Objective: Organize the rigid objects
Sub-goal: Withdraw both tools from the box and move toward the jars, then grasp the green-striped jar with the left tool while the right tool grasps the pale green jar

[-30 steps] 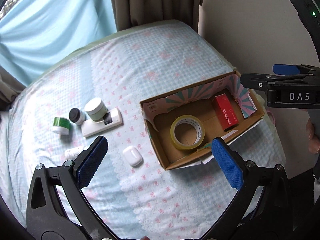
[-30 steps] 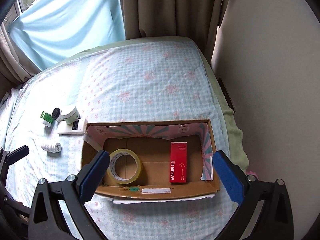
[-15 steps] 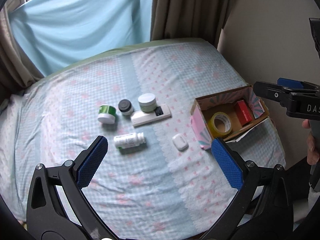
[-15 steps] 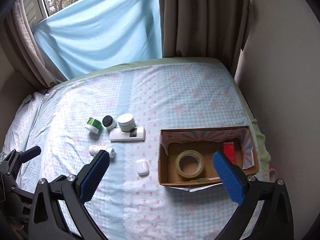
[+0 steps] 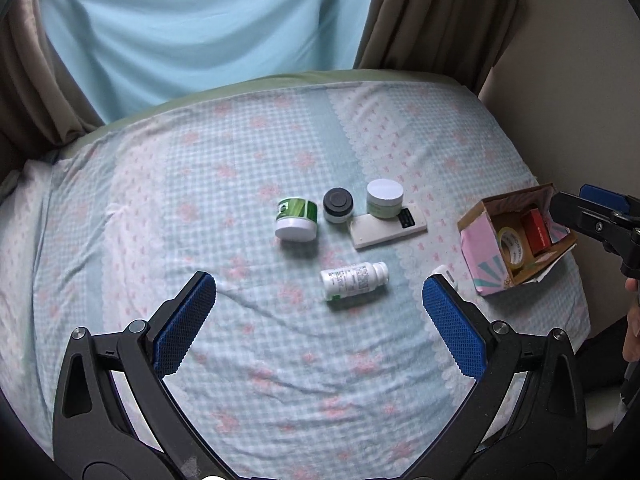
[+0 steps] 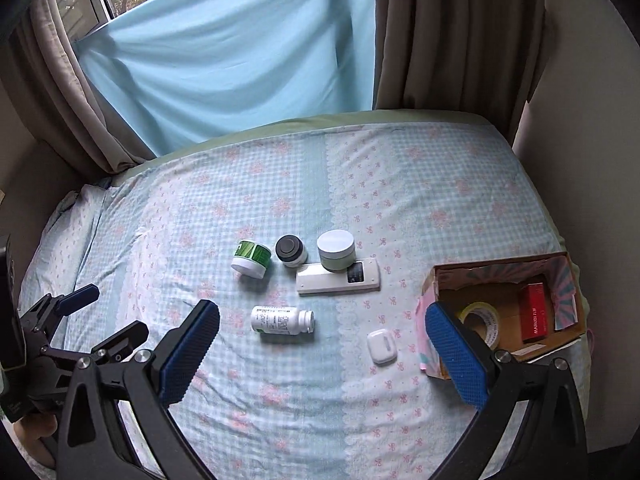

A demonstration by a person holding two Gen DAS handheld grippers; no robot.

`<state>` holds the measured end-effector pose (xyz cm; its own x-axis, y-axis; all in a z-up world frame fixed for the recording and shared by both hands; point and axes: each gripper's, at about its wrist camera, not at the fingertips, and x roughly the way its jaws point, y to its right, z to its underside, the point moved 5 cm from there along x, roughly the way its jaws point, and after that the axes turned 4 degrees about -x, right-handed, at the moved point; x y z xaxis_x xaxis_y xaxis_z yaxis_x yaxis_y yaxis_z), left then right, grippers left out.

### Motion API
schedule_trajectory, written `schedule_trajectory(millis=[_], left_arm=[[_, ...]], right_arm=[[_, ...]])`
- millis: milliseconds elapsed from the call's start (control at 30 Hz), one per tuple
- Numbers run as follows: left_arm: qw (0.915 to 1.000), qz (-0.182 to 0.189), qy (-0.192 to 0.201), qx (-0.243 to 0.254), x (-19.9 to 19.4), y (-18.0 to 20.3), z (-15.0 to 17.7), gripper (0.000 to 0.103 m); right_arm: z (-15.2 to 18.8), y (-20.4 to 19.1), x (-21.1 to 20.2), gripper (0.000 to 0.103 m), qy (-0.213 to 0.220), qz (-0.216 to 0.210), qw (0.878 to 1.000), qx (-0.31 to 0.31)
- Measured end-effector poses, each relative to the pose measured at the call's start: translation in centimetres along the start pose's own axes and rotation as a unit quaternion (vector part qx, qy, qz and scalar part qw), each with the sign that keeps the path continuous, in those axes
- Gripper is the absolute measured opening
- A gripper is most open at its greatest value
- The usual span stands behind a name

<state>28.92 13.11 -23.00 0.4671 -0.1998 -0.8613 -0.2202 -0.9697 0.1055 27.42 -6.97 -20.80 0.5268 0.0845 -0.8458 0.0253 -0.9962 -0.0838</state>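
Observation:
A cardboard box at the bed's right edge holds a yellow tape roll and a red carton; it also shows in the left wrist view. On the bed lie a white pill bottle, a green-labelled jar, a black-lidded jar, a white-lidded jar on a white remote, and a white earbud case. My left gripper is open and empty above the bed, near the bottle. My right gripper is open and empty, held high.
The bed has a blue checked sheet with pink flowers. A blue cloth and brown curtains hang behind it. A wall runs along the right side, close to the box.
Both grippers have pulled back and swung left from the box. The loose items now sit mid-view and the box has shifted to the right edge.

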Motion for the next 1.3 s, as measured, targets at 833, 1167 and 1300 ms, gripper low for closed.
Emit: schedule_trajectory(millis=[833,1167,1300], left_arm=[[0.9893,0.002,-0.14,-0.042,24.8,-4.9,-4.3,0.103],[0.9776,0.011,-0.195,-0.078,34.0,-4.7,-2.6,0.103],[0.9739,0.012,-0.209,-0.089,35.8,-4.7,-2.0,0.103]], right_arm=[[-3.2,1.4,23.8,0.103,-0.13,0.01,0.99,-0.045],[-2.8,3.4,33.0,0.089,-0.195,0.012,0.979,-0.062],[-2.5,3.7,35.3,0.087,-0.217,0.008,0.974,-0.059]])
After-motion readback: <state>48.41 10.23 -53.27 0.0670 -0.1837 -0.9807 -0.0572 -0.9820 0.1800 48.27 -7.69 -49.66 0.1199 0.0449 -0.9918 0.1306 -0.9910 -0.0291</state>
